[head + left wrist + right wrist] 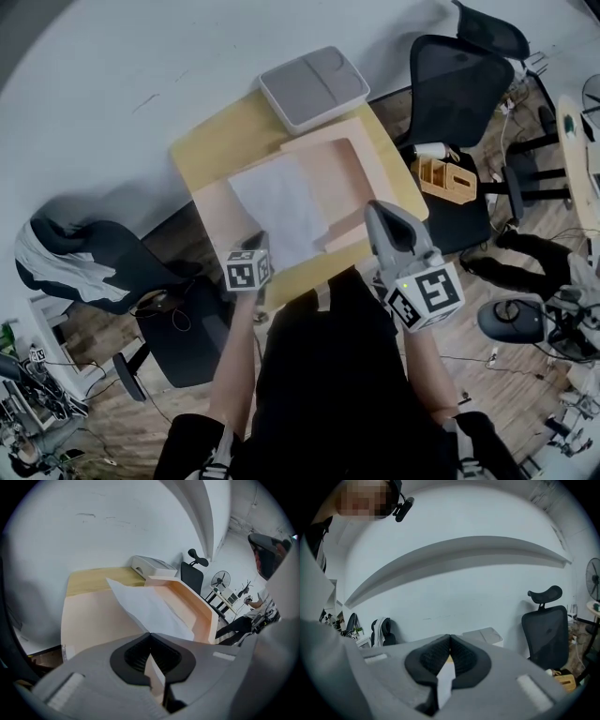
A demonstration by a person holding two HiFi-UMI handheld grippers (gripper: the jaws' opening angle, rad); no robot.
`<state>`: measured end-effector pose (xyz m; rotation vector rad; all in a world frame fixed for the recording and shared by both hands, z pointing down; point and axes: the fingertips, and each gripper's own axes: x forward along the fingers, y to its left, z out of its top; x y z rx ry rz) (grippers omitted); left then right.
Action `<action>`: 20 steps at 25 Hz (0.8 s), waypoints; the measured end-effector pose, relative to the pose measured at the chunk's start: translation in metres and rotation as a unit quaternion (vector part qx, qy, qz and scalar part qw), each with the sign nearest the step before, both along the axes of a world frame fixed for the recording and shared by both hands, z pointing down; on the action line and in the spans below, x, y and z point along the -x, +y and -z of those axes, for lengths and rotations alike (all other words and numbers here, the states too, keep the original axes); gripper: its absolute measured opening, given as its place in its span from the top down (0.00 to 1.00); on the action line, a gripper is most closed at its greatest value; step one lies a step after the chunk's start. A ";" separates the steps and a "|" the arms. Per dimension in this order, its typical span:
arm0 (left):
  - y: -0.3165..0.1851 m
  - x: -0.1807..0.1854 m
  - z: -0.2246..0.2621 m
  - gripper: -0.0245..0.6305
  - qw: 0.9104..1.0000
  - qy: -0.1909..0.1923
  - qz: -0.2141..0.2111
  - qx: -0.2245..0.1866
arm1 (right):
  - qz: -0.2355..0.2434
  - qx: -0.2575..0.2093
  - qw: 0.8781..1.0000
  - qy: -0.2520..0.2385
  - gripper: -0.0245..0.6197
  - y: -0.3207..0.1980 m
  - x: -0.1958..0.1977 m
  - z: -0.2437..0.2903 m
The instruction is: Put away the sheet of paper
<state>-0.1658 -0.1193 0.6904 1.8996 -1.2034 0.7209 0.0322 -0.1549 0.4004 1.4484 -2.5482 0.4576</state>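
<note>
On the small wooden bench (211, 150), a peach folder (214, 208) lies open with the sheet of paper (281, 211) inside it. The sheet rests between the flat left cover and the right cover, which stands raised like a wall in the left gripper view. The sheet is not flat: its far corner bows upward, clear of the left cover.

The left tongs (150, 634) are together at the tips, clamped on a thin peach strip that appears to be the folder's near edge. The right tongs (450, 636) are likewise together on a pale strip, judged to be the raised right cover, though its colour there is washed out. A grey lidded case (314, 86) sits at the far end of the bench, touching or just beside the folder.

The step in hand appears to be closing the right cover over the sheet.

Hazards:
- A cover swung down onto the bowed sheet may crease it or sweep it out through the folder's open side.
- The thin card may slip from either clamp, dropping the cover.
- A pull from the left tongs may drag the folder over the near edge of the bench.
</note>
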 end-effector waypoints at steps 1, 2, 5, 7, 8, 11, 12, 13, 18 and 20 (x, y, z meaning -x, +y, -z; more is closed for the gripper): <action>-0.003 -0.002 -0.001 0.95 1.000 0.002 0.005 0.001 | 0.002 0.001 1.000 0.001 0.96 -0.002 -0.002 0.000; -0.006 -0.004 -0.002 0.95 1.000 0.004 0.010 0.002 | 0.003 0.002 1.000 0.002 0.96 -0.004 -0.005 -0.001; -0.010 -0.009 -0.004 0.95 1.000 0.011 0.021 0.006 | 0.004 0.009 1.000 0.002 0.96 -0.009 -0.012 -0.006; -0.014 -0.014 -0.004 0.95 1.000 0.013 0.025 0.007 | 0.006 0.011 1.000 0.003 0.96 -0.012 -0.015 -0.007; -0.016 -0.016 -0.005 0.95 1.000 0.014 0.026 0.008 | 0.008 0.012 1.000 0.004 0.96 -0.014 -0.016 -0.008; -0.020 -0.024 -0.007 0.95 0.999 0.017 0.029 0.010 | 0.012 0.015 1.000 0.005 0.96 -0.018 -0.019 -0.010; -0.021 -0.027 -0.008 0.95 0.999 0.018 0.029 0.010 | 0.012 0.016 1.000 0.006 0.96 -0.020 -0.020 -0.010; -0.022 -0.029 -0.009 0.95 0.999 0.018 0.028 0.011 | 0.013 0.017 1.000 0.006 0.96 -0.021 -0.022 -0.011; -0.028 -0.039 -0.011 0.95 0.999 0.019 0.030 0.016 | 0.014 0.021 1.000 0.007 0.96 -0.029 -0.029 -0.013; -0.031 -0.044 -0.012 0.95 0.999 0.020 0.029 0.017 | 0.015 0.022 1.000 0.006 0.96 -0.033 -0.032 -0.014</action>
